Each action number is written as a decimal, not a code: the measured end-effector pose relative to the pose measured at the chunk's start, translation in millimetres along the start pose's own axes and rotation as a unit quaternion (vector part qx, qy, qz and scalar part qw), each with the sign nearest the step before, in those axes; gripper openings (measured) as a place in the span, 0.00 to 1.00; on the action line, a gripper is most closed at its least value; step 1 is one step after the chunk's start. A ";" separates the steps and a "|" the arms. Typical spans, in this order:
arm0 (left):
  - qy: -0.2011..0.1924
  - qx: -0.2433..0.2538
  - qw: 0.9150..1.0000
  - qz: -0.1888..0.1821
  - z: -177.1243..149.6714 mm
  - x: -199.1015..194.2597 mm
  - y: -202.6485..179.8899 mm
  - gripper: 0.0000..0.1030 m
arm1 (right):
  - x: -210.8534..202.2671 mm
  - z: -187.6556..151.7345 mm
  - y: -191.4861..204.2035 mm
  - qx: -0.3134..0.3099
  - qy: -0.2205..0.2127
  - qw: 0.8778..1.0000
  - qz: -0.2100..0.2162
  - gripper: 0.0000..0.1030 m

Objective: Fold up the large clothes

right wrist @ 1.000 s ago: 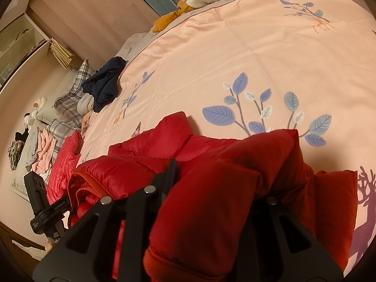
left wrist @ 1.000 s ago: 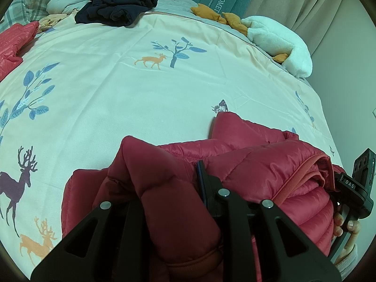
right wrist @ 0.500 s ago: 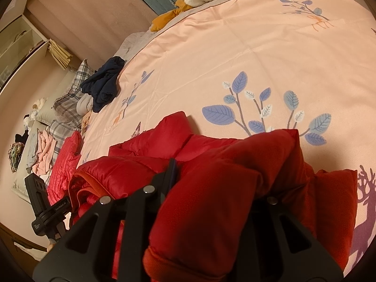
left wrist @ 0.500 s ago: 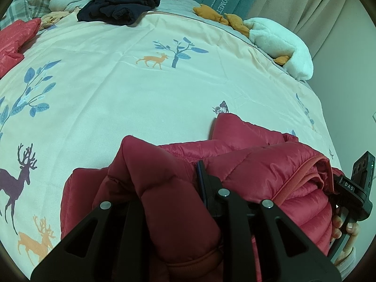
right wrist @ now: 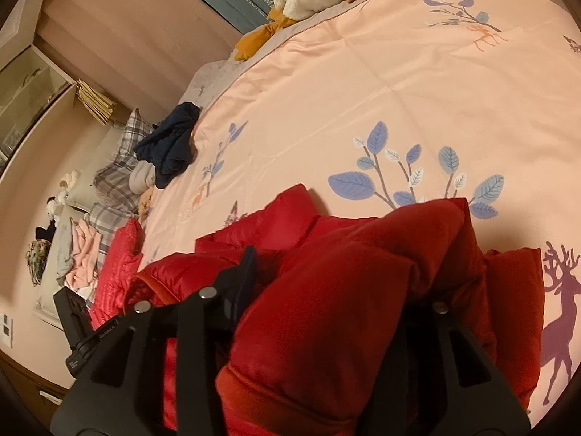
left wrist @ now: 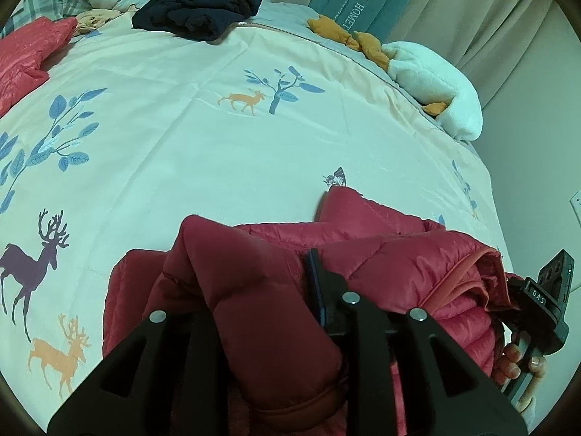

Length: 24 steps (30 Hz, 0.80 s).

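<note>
A red puffer jacket [left wrist: 381,254] lies folded at the near edge of the deer-print quilt [left wrist: 181,145]. My left gripper [left wrist: 250,272] has a thick fold of it between its fingers; the jaws are opening, but the visible right finger [left wrist: 314,272] still lies against the fabric and the other is buried under it. In the right wrist view the same jacket [right wrist: 345,290] bulges between the opening jaws of my right gripper [right wrist: 345,272]. Its left finger [right wrist: 247,265] stands apart from the fold. A hand [left wrist: 515,359] holds the right gripper's body.
A navy garment [left wrist: 196,0] and a second red jacket [left wrist: 25,58] lie at the quilt's far left. A white plush toy [left wrist: 435,83] sits at the far right by the wall. Plaid pillows and piled clothes [right wrist: 76,254] lie beyond the bed's left side.
The right gripper's left finger has swung outward, away from the jacket fold. The left gripper's visible finger has shifted only slightly. Jacket and hands have stayed in place.
</note>
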<state>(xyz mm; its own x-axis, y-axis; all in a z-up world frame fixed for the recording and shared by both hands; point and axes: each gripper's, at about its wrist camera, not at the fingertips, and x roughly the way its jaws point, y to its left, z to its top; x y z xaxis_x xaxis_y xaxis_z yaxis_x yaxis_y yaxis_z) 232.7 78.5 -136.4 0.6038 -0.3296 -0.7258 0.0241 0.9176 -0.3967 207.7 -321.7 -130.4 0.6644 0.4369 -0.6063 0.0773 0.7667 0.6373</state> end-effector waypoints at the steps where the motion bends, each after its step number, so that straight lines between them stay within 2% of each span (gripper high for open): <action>1: -0.001 -0.002 1.000 -0.003 0.3 -2.6 -0.1 0.26 | -2.4 0.1 1.1 0.002 0.000 1.000 0.007 0.56; 3: -0.001 -0.006 1.000 -0.007 1.4 -5.7 -0.9 0.28 | -8.2 0.9 3.8 0.005 -0.006 1.000 0.015 0.68; 6: -0.002 -0.018 1.000 -0.023 3.3 -13.3 -0.4 0.36 | -18.2 3.5 11.5 -0.003 -0.019 1.000 0.013 0.77; 10: -0.007 -0.038 0.998 -0.053 6.7 -24.1 0.4 0.53 | -30.2 7.6 16.3 -0.003 -0.032 0.999 0.023 0.79; 11: -0.009 -0.045 0.997 -0.064 8.3 -27.7 1.2 0.64 | -32.5 9.1 16.6 -0.003 -0.035 0.999 0.023 0.80; 12: -0.014 -0.050 0.996 -0.069 9.6 -31.6 2.0 0.69 | -33.3 11.0 16.3 -0.002 -0.036 0.999 0.022 0.80; 13: -0.026 -0.053 0.996 -0.067 10.9 -37.1 2.6 0.76 | -33.9 12.6 15.9 -0.001 -0.037 0.999 0.020 0.81; 16: -0.044 -0.058 0.995 -0.063 16.1 -44.4 4.4 0.85 | -31.8 16.9 12.9 0.004 -0.037 0.999 0.013 0.81; 21: -0.058 -0.060 0.996 -0.033 26.9 -47.8 13.3 0.86 | -29.1 18.3 8.0 0.010 -0.042 0.999 -0.005 0.81; 24: -0.065 -0.060 0.996 -0.026 27.6 -53.0 19.6 0.86 | -27.0 12.2 15.5 -0.023 -0.034 0.998 -0.037 0.81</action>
<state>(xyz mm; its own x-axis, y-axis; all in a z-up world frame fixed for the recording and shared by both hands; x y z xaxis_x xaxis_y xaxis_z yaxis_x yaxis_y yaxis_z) 223.2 120.1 -90.2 0.7028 -0.3370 -0.6266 -0.0324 0.8646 -0.5014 200.1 -327.4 -98.4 0.7078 0.3468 -0.6154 0.0943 0.8170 0.5688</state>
